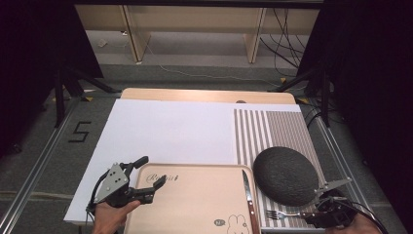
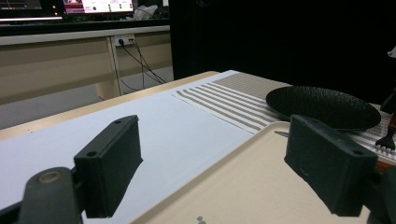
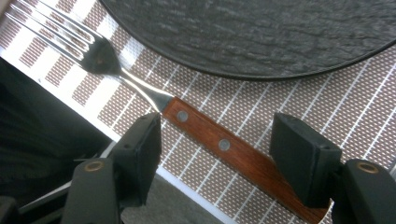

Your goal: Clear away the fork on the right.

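Note:
A fork (image 1: 280,214) with a wooden handle lies on the striped placemat (image 1: 272,126), just below the black plate (image 1: 286,174). My right gripper (image 1: 311,216) is open, its jaws standing on either side of the fork's handle (image 3: 201,130) without pressing it; the fork's tines (image 3: 56,25) point away toward the plate's rim (image 3: 257,32). A knife (image 1: 248,197) lies along the right edge of the tan tray (image 1: 195,200). My left gripper (image 1: 152,170) is open and holds nothing, hovering over the tray's far left corner (image 2: 243,186).
A white sheet (image 1: 165,131) covers the table left of the placemat. The table's front edge runs close beside the fork (image 3: 140,154). In the left gripper view, the plate (image 2: 322,105) stands beyond the tray.

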A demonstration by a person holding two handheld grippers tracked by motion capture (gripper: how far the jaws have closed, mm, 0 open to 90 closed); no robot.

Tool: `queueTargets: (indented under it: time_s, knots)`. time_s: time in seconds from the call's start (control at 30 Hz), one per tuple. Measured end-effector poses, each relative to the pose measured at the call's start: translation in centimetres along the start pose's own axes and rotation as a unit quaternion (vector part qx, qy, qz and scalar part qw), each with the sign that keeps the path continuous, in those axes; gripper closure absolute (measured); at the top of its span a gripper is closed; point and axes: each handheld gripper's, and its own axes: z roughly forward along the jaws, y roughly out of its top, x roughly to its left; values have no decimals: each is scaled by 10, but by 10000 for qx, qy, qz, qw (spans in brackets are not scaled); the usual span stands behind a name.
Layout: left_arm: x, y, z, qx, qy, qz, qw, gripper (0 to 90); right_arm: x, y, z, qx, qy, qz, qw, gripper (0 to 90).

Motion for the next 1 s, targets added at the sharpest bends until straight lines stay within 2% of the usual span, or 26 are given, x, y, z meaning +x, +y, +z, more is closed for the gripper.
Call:
queueTargets:
  time_s: [0.03,0.1,0.23,0.27,0.33,0.4,0.53,0.57,0.63,0.67,0.7,0.73,0.83,0.87,0.97,1.0]
  knots:
    - [0,-1,1,-61,-30,-49,10000,175,-1,1,2,87,-60,-28,9999,365]
    - [0,0,0,-2,3,8,10000,175,-2,0,4,99,-136,-40,9999,382]
    - [0,0,1,1,1,6,10000,175,-1,0,3,128,-137,-111,9998,403]
    - [0,0,1,-1,2,5,10000,175,-1,1,3,124,-140,-248,9995,413]
    - [0,0,0,0,1,32,10000,175,2,2,3,138,-148,-234,9995,432]
    - [0,0,0,-4,6,6,10000,175,4,3,3,164,-102,-427,9989,473]
    - [0,0,0,1,7,10,10000,175,9,3,4,202,-99,-440,9988,479]
    - [0,0,0,5,4,39,10000,175,11,3,6,324,-130,-570,9978,488]
    - [0,0,0,6,4,34,10000,175,13,3,6,346,-196,-595,9974,493]
    - [0,0,0,6,6,32,10000,175,13,4,6,361,-228,-691,9967,514]
    - [0,0,0,6,6,32,10000,175,13,4,6,361,-228,-691,9967,514]
    - [0,0,0,5,11,6,10000,175,13,4,5,387,-261,-705,9964,555]
    - [0,0,0,7,9,35,10000,175,16,4,4,481,-249,-544,9971,578]
    - [0,0,1,14,10,35,10000,175,14,5,5,411,-280,-824,9954,595]
    - [0,0,1,28,8,51,10000,175,16,5,5,456,-259,-803,9954,620]
    - [0,0,1,32,3,62,10000,175,17,6,6,447,-273,-928,9943,648]
